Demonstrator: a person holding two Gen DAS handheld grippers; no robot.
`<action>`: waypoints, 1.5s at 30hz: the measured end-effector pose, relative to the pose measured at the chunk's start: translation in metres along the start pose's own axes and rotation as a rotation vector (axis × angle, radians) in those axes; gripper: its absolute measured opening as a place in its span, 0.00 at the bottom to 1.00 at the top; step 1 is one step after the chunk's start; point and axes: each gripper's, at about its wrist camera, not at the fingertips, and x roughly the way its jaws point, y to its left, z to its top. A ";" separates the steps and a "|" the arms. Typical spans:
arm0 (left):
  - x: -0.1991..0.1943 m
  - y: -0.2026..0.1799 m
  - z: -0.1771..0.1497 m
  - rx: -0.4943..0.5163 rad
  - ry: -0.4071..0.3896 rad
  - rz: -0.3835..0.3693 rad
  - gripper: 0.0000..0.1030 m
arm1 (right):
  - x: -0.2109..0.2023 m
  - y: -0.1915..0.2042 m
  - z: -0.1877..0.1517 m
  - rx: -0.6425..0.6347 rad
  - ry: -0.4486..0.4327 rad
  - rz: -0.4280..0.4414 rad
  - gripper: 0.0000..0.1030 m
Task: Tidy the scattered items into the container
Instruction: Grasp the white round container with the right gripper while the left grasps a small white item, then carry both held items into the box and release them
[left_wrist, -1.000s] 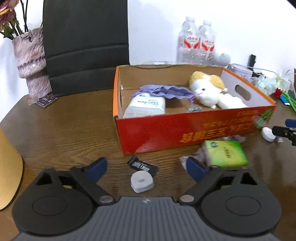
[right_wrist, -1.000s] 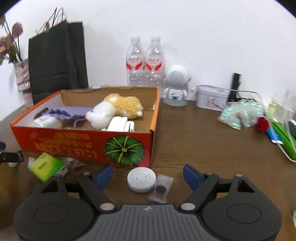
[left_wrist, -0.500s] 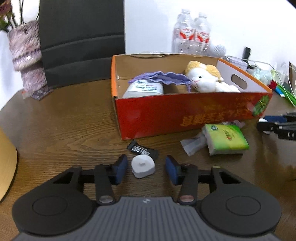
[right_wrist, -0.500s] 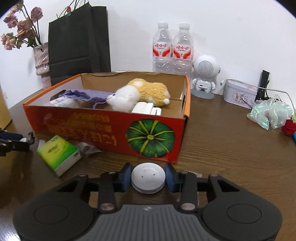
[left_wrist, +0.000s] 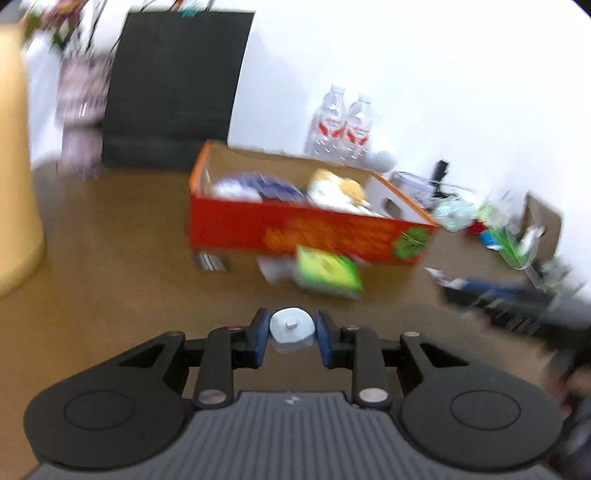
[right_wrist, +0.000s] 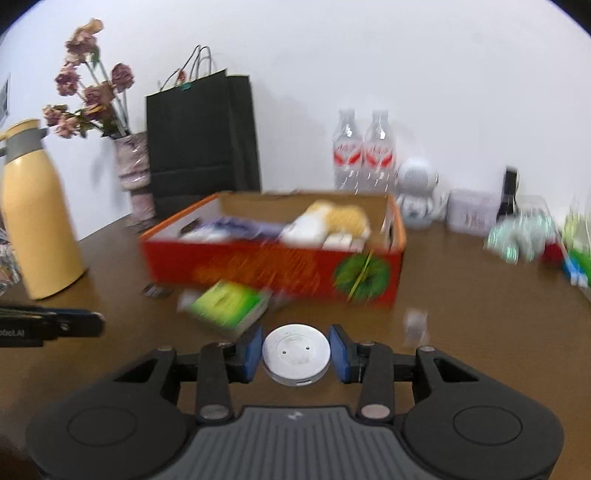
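The red cardboard box (left_wrist: 310, 230) (right_wrist: 273, 266) stands on the brown table and holds a plush toy (left_wrist: 336, 188), a purple cloth and a white pack. My left gripper (left_wrist: 291, 330) is shut on a small white square piece (left_wrist: 291, 325) and holds it above the table. My right gripper (right_wrist: 296, 353) is shut on a round white disc (right_wrist: 296, 354), also lifted. A green tissue pack (left_wrist: 327, 271) (right_wrist: 229, 304), a black sachet (left_wrist: 211, 261) (right_wrist: 157, 291) and a small clear packet (right_wrist: 415, 323) lie in front of the box.
A yellow flask (right_wrist: 33, 210), a vase of dried flowers (right_wrist: 135, 177) and a black paper bag (right_wrist: 201, 140) stand at the left and back. Two water bottles (right_wrist: 364, 151), a white robot toy (right_wrist: 417, 192), a tin and wrappers (right_wrist: 517, 236) sit at the right.
Both grippers closed on their pieces and lifted them off the table, pulling back from the box. The views are motion-blurred now.
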 end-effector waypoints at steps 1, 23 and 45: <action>-0.003 -0.006 -0.010 -0.005 0.011 0.002 0.27 | -0.008 0.008 -0.013 0.007 0.011 -0.010 0.37; 0.032 0.017 0.123 0.032 0.012 -0.076 0.27 | -0.037 -0.008 0.060 -0.027 -0.098 -0.024 0.37; 0.255 0.083 0.266 0.073 0.219 0.123 0.67 | 0.245 -0.085 0.202 0.038 0.374 -0.084 0.66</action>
